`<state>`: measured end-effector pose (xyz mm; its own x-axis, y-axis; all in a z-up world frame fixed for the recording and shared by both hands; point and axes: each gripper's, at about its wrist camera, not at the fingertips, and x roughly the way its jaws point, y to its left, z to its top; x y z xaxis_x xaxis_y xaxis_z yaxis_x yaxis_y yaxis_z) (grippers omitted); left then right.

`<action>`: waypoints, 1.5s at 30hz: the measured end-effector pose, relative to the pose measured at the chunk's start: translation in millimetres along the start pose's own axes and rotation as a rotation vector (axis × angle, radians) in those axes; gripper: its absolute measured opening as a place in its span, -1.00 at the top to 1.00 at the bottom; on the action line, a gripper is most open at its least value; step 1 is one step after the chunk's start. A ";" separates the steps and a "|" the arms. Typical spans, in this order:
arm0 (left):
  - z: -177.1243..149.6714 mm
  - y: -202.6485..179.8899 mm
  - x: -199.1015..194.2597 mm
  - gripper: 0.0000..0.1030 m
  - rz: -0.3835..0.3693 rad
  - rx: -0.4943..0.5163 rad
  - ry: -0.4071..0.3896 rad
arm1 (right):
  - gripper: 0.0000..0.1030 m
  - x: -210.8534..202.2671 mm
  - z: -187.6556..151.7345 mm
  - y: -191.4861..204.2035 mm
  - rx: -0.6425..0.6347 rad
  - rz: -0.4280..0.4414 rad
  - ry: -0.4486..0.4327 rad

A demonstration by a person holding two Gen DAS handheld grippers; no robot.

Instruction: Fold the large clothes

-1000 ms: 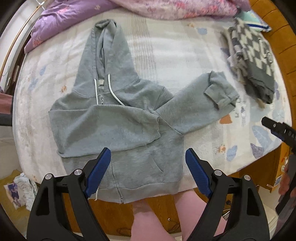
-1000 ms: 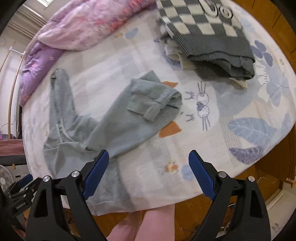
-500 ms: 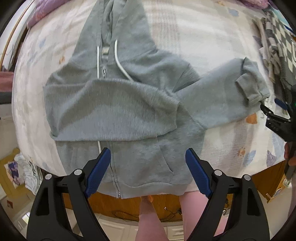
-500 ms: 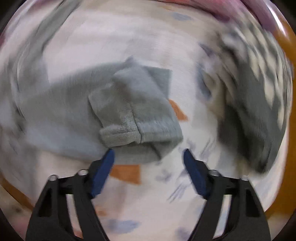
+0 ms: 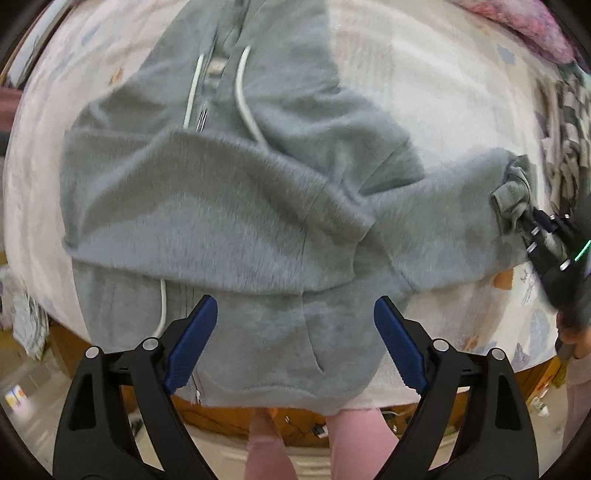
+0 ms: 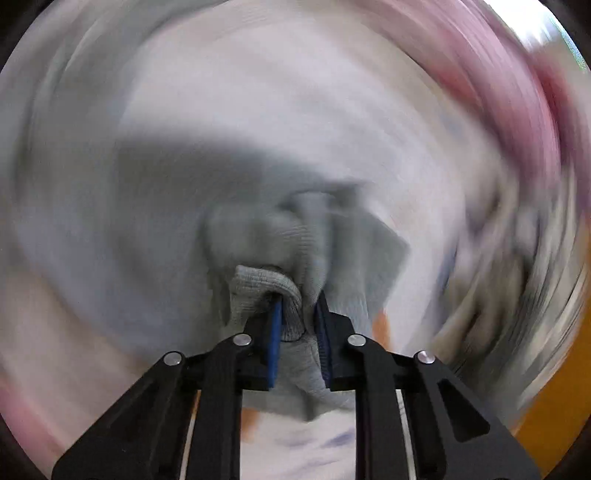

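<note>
A grey zip hoodie (image 5: 221, 221) lies flat on the bed, with one sleeve folded across its chest and the other sleeve (image 5: 443, 229) stretched out to the right. My left gripper (image 5: 295, 332) points down over the hoodie's hem and pocket; its jaws are opening wide and the pads touch no cloth. My right gripper (image 6: 299, 314) is closing, and its blue pads press on the ribbed sleeve cuff (image 6: 266, 284). In the left wrist view the right gripper (image 5: 528, 225) pinches the bunched cuff (image 5: 511, 192) at the far right. The right wrist view is heavily blurred.
A folded checked sweater pile (image 5: 569, 122) sits at the right edge of the bed. A pink quilt (image 5: 524, 29) lies at the back. The pale printed bedsheet (image 5: 406, 74) shows around the hoodie. The wooden bed edge (image 5: 221, 410) and a person's legs (image 5: 354, 435) are below.
My left gripper has sunk closer to the hoodie's lower half. My right gripper came down onto the outstretched sleeve's cuff and its jaws went from wide open to pinching it.
</note>
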<state>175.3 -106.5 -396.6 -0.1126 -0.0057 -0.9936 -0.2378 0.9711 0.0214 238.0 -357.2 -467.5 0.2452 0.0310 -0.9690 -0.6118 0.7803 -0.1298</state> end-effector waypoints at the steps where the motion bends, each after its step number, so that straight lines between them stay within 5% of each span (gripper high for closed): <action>1: 1.5 -2.5 -2.4 -0.69 -0.007 0.015 -0.014 | 0.72 -9.0 1.1 -28.7 0.211 0.090 -0.008; 3: 5.4 -10.1 -6.3 -0.69 -0.022 0.050 -0.037 | 0.73 -26.5 -13.2 -85.5 0.601 0.277 -0.046; 5: 9.8 -18.0 -7.5 -0.68 -0.019 0.071 -0.042 | 0.74 -40.1 -31.1 -117.3 0.800 0.366 -0.083; 10: 18.1 -31.4 -6.0 -0.68 -0.026 0.097 -0.039 | 0.74 -75.7 -97.9 -180.6 1.187 0.472 -0.144; 14: 20.8 -36.0 0.4 -0.68 -0.028 0.100 -0.024 | 0.73 -61.0 -175.6 -204.7 1.484 0.522 -0.060; 17: 20.0 -36.9 4.6 -0.68 -0.022 0.111 -0.015 | 0.57 -31.9 -226.0 -194.3 1.605 0.481 0.064; 19: 19.3 -37.0 8.9 -0.68 -0.020 0.116 -0.008 | -0.16 -9.3 -249.9 -184.6 1.677 0.498 0.108; 21: 19.1 -36.5 14.0 -0.68 -0.009 0.120 0.010 | -0.57 4.2 -267.0 -174.3 1.730 0.519 0.112; 24: 19.0 -36.1 19.5 -0.69 0.009 0.132 0.023 | -0.63 12.3 -277.3 -156.5 1.791 0.600 0.054; 30: 22.8 -37.0 30.2 -0.69 0.029 0.138 0.053 | -0.76 18.9 -240.9 -146.5 1.694 0.497 0.134; 33: 24.2 -42.1 33.3 -0.69 0.024 0.140 0.053 | -0.77 21.5 -205.3 -153.7 1.543 0.259 0.259; 35: 24.0 -46.9 34.1 -0.69 0.034 0.154 0.055 | -0.55 26.2 -186.1 -158.2 1.438 0.152 0.304; 36: 24.0 -48.9 33.3 -0.69 0.041 0.158 0.051 | 0.08 26.3 -183.8 -161.3 1.420 0.122 0.313; 37: 23.9 -50.7 31.1 -0.69 0.039 0.159 0.043 | 0.48 22.9 -191.5 -168.8 1.461 0.139 0.280; 39: 21.0 -55.3 24.1 -0.69 0.008 0.150 0.022 | 0.71 5.9 -217.6 -182.5 1.610 0.184 0.176; 42: 21.9 -53.7 24.4 -0.68 -0.015 0.137 0.012 | 0.87 -31.0 -251.1 -202.1 1.666 0.147 0.060; 45: 25.4 -52.7 31.7 -0.11 -0.057 0.108 0.004 | 0.87 -66.1 -281.5 -222.0 1.664 0.137 -0.043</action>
<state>208.7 -151.8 -432.0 -0.1060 -0.0628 -0.9924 -0.1385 0.9892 -0.0478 146.0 -708.3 -433.8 0.2975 0.1445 -0.9437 0.7770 0.5378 0.3273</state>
